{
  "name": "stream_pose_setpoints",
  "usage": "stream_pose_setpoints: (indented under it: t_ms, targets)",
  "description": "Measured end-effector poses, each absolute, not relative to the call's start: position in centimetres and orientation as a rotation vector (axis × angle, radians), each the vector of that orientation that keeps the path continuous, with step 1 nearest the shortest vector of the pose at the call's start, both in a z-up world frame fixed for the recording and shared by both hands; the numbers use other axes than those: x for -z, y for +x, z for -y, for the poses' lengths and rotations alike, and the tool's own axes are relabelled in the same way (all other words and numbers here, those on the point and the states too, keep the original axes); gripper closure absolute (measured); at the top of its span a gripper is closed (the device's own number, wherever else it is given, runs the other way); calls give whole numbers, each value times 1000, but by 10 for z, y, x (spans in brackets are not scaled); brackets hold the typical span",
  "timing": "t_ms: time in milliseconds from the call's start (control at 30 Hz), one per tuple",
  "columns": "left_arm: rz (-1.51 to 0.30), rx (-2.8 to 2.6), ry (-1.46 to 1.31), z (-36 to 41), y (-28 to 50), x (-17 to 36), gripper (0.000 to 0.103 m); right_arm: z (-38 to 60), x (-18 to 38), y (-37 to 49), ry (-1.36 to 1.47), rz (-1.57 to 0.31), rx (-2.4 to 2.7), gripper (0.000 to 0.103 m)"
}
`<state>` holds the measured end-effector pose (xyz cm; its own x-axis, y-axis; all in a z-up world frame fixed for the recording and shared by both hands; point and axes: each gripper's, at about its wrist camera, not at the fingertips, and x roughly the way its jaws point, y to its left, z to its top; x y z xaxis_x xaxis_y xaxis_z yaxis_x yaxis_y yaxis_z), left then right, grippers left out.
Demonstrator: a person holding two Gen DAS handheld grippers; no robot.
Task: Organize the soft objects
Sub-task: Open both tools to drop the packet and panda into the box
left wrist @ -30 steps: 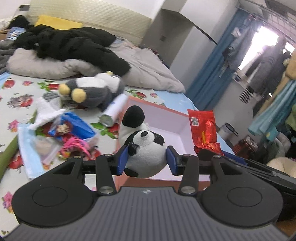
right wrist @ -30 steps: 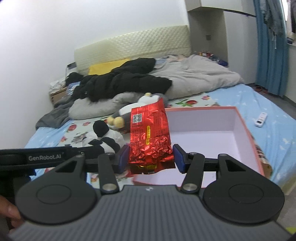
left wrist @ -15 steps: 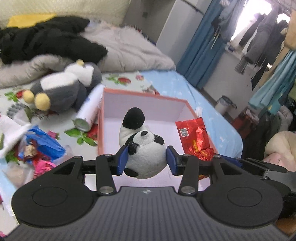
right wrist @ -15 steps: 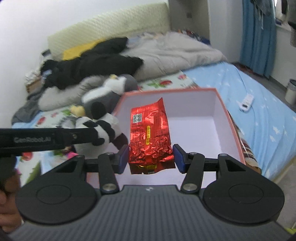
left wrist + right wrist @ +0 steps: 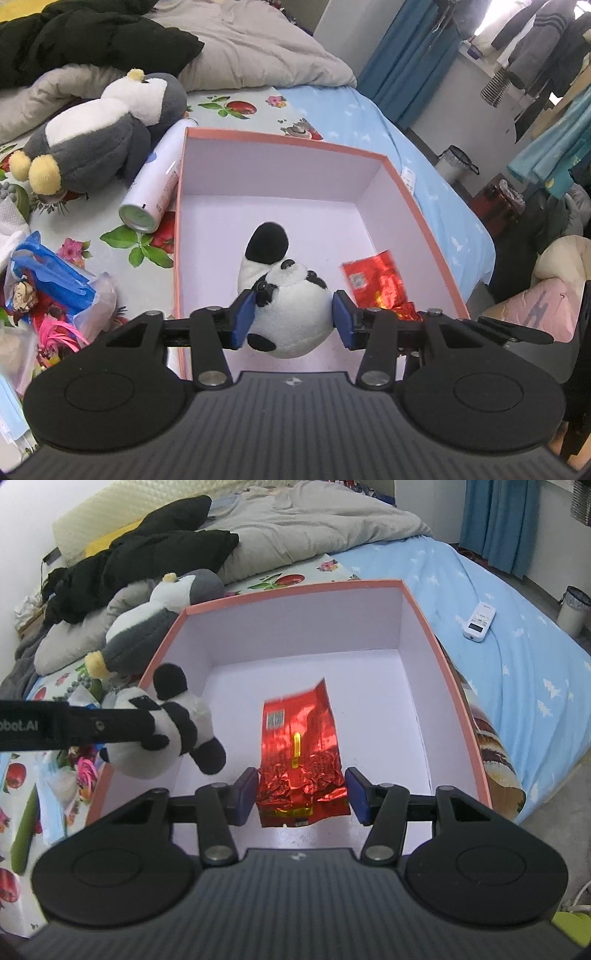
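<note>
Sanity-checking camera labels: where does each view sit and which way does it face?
Left wrist: sits on the left gripper, looking down into the box on the bed; own fingers clamp the panda, and the right gripper's side shows at the right edge.
Right wrist: sits on the right gripper, looking down into the same box; own fingers hold the red packet, and the left gripper's finger crosses from the left.
Shared: box, panda, red packet, penguin.

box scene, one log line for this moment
left gripper: holds panda | right gripper: holds red packet | both over box
</note>
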<state>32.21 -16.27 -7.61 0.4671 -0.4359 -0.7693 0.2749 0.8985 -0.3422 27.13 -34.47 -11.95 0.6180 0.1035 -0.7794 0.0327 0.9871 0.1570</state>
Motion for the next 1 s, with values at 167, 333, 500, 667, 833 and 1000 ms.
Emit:
stream_pose_setpoints:
  t_ms: [167, 333, 500, 667, 833, 1000]
  targets:
    - [-966, 444, -160, 164, 320, 70, 34, 351, 118, 270, 184, -903, -36, 46]
    - [-917, 442, -148, 158, 305, 57, 34, 351, 106, 255, 186, -842, -61, 46]
    - [-852, 434, -110, 152, 277, 45, 34, 347, 94, 236, 201, -777, -80, 46]
    - [-803, 435, -108, 143, 248, 37, 34, 336, 85, 219, 203, -730, -97, 46]
    - [-756, 426, -114, 132, 222, 28, 34, 329, 77, 201, 208, -684, -108, 46]
    - [-710, 421, -113, 123, 196, 18, 34, 326, 68, 183, 208, -646, -116, 46]
